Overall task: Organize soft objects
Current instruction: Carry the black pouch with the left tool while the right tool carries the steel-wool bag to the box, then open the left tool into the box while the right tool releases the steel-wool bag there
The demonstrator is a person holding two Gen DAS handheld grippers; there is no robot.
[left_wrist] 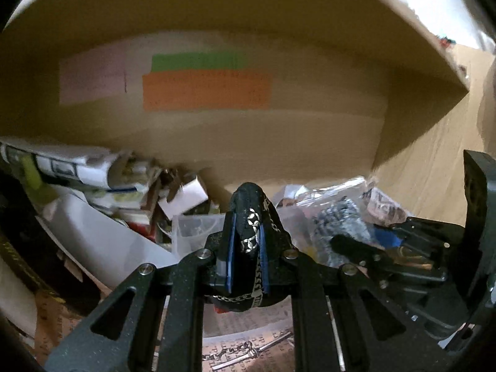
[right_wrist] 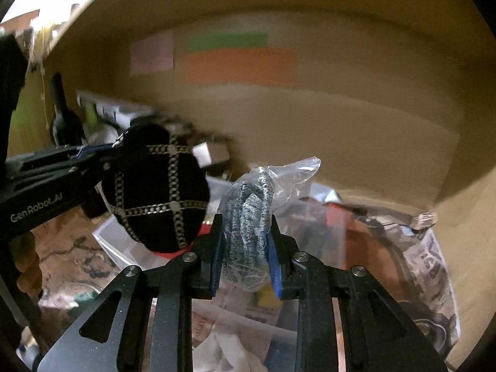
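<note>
My left gripper (left_wrist: 247, 235) is shut on a black soft pouch with a silver chain pattern (left_wrist: 252, 217). The pouch also shows in the right wrist view (right_wrist: 158, 186), held at the left, above the clutter. My right gripper (right_wrist: 246, 238) is shut on a clear plastic bag holding grey-blue knitted fabric (right_wrist: 248, 217). That bag also shows in the left wrist view (left_wrist: 338, 220), with the right gripper's fingers (left_wrist: 356, 248) on it. Both grippers are inside a large cardboard box (left_wrist: 279, 142).
The box's back wall carries pink (left_wrist: 93, 76), green (left_wrist: 198, 60) and orange (left_wrist: 206, 91) labels. The box floor is cluttered with white cartons and paper (left_wrist: 102, 167), a clear plastic cup (left_wrist: 198, 229), newspaper-print bags (right_wrist: 431, 266) and printed paper (left_wrist: 248, 347).
</note>
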